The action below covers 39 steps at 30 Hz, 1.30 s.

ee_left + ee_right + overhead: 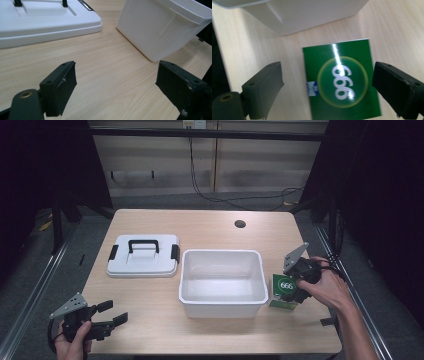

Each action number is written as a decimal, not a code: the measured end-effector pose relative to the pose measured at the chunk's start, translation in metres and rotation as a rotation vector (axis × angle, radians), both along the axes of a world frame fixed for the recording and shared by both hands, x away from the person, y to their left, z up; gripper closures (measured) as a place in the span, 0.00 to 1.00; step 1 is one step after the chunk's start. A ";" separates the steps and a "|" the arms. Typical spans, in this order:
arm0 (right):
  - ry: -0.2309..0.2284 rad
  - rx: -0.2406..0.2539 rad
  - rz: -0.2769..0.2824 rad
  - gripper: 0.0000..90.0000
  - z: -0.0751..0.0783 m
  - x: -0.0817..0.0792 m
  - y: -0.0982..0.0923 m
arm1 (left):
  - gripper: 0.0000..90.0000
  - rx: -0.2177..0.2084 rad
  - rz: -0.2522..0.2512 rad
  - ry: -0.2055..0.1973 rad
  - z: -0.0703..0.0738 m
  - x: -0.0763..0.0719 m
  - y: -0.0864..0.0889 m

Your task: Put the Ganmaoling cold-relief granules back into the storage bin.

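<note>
Right gripper (327, 82) jaws wide, straddling green box (340, 80) flat on table beside white bin (221, 282), box between pads with long axis running forward along them; left gripper (102, 316) jaws wide, empty, well apart.

A light wooden table (210, 227) carries three things. A white plastic bin (221, 282) stands open near its middle; in the left gripper view its outer wall rises beyond and above the right finger (182, 87). A flat white lid (143, 256) with a black handle and black side clips lies just beside the bin; in that same view it sits far beyond the left finger (60, 87), with bare wood between. A green packet (340, 80) printed with white numerals in a yellow-ringed circle lies flat on the wood between the two fingers (263, 86) of the right gripper view, just short of the bin's corner. A round cable hole (240, 224) pierces the table's far side.
</note>
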State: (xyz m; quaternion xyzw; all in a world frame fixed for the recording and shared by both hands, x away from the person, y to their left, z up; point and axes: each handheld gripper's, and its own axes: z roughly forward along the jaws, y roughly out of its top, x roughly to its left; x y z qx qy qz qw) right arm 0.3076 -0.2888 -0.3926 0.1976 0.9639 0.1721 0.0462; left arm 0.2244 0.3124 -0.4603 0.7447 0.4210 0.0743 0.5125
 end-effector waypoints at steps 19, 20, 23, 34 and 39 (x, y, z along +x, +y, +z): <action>0.061 -0.112 0.050 0.09 -0.013 0.017 0.003 | 0.18 -0.007 -0.008 0.007 -0.001 0.001 0.000; 0.066 -0.112 0.049 0.09 -0.013 0.018 0.004 | 0.18 -0.007 -0.007 0.009 -0.001 0.001 0.000; 0.079 -0.125 0.049 0.09 -0.015 0.021 0.003 | 0.18 -0.007 -0.011 0.013 -0.001 0.001 0.000; 0.098 -0.186 0.059 0.10 -0.027 0.022 0.008 | 0.18 -0.021 -0.011 0.011 -0.001 0.001 0.001; 0.089 -0.210 0.076 0.14 -0.030 0.023 0.008 | 0.18 -0.021 -0.011 0.013 -0.001 0.001 0.001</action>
